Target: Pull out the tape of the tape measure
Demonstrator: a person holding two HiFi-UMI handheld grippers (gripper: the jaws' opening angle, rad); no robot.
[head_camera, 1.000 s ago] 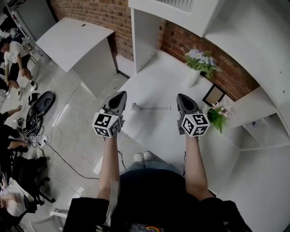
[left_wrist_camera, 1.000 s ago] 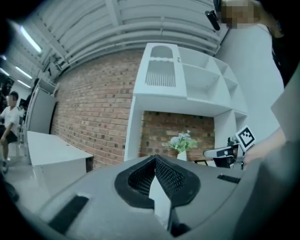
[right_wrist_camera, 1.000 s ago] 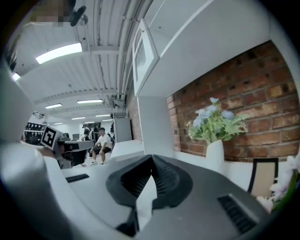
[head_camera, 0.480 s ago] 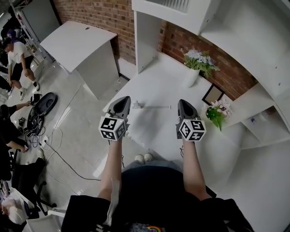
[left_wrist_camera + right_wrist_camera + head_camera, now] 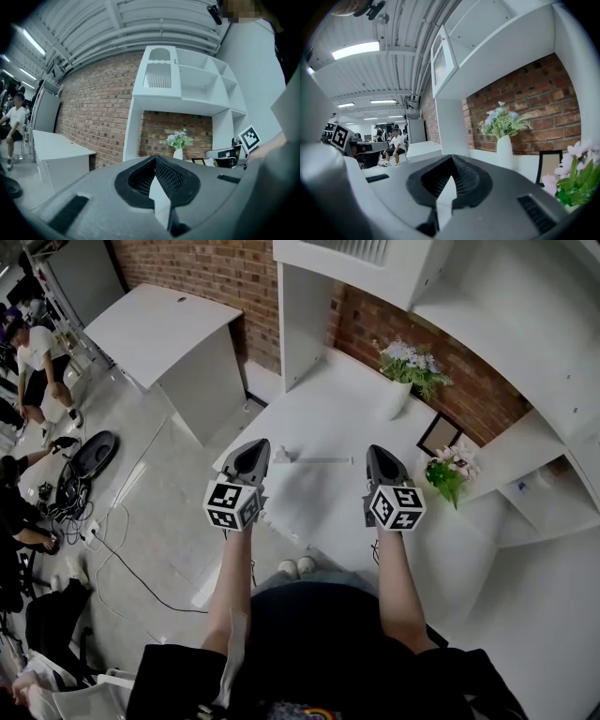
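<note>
- The left claw is fully shut. In the left gripper view its two dark ribbed pads meet at a point, and there is nothing between them.
- The right claw is fully shut as well. In the right gripper view its pads are pressed together on nothing.
- Both claws hang side by side above the near edge of the white table, their tips pointing away from the person. Each marker cube sits at the wrist end.
- The tape measure lies on the table just past the two tips, nearer the left claw and touching neither. A thin pale strip runs from it toward the right claw. It is too small to tell more.
- Farther back on the table a white vase of lilac flowers stands against the brick wall.
- To the right of the vase a dark picture frame leans, and a bunch of pink flowers with green leaves sits just beside it.
- White shelves rise above and to the right of the table.
- Left of the table there is a second white desk.
- On the floor beyond it are loose cables and several people, seated or standing.
</note>
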